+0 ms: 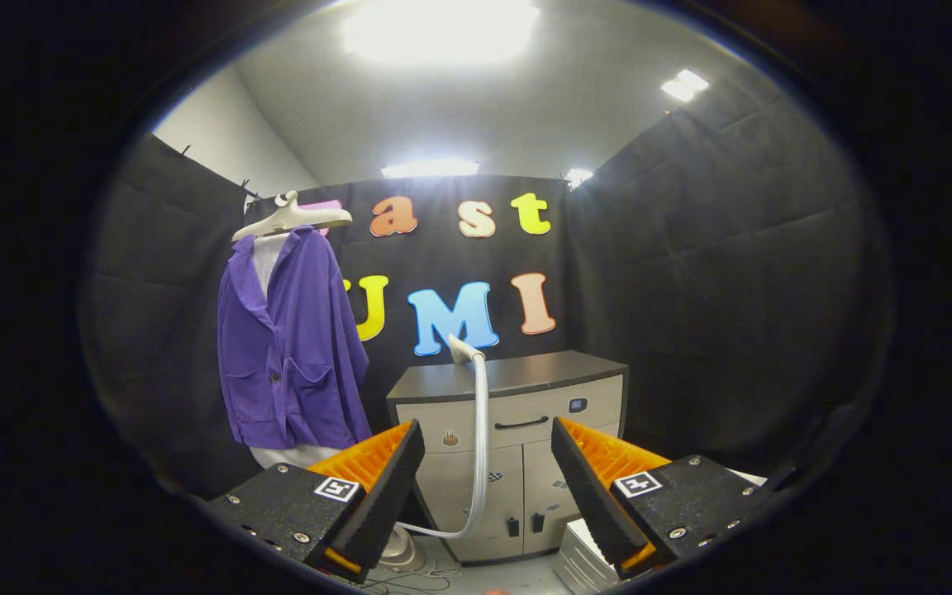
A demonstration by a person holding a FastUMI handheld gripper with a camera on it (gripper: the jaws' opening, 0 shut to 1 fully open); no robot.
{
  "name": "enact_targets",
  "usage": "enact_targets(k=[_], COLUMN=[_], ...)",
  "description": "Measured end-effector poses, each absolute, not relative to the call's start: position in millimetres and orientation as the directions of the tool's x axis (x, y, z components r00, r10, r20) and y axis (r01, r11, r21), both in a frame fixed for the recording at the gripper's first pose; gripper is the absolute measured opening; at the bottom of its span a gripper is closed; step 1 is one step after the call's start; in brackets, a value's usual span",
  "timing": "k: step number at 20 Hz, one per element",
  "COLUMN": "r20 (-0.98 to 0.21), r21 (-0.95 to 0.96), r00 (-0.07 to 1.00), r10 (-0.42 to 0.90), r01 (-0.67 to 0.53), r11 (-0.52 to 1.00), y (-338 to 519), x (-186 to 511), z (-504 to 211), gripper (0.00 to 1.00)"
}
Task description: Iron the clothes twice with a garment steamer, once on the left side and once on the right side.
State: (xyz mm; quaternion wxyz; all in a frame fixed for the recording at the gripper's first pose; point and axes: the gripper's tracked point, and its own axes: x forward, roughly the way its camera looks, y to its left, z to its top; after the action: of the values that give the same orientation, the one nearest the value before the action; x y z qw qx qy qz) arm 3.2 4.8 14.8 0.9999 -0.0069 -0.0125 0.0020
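Gripper [488,479] spread wide, fingers apart, pinching nothing, empty gap between them. Garment steamer head [462,350] seen beyond the fingers, roughly in line with the gap and slightly toward the left finger, perched upright at top of a pale hose [481,438]. Hose dropping straight down in front of a cabinet [517,463], then curving low toward the left finger and running behind its tip to a pale base unit [400,549] on the floor, mostly hidden by that finger. Thin cords [410,583] lying on the floor just ahead of the left finger's tip. Cabinet standing beyond the fingers, dark top, light front with a drawer handle and two doors below; steamer head rising to about the level of its top edge, contact with the cabinet hard to tell. Purple jacket [290,364] hanging well off to the left of the gripper and farther back than the fingers, on a pale hanger [292,219], over a white garment [294,454] peeking out at collar and hem. Jacket buttoned, front facing the gripper, pockets visible low on both sides. Jacket and steamer head apart, not touching. Ribbed pale box [579,562] low beside the right finger, partly hidden by it. Black cloth walls all around, bright ceiling lights [439,29] overhead.
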Motion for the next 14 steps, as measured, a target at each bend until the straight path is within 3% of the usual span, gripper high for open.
enact_targets(k=[14], r20=[0.083], r21=[-0.028], r00=[0.997], r10=[0.005], r01=[-0.003], r11=[1.000], y=[41], x=[13], z=[50], gripper=[0.96])
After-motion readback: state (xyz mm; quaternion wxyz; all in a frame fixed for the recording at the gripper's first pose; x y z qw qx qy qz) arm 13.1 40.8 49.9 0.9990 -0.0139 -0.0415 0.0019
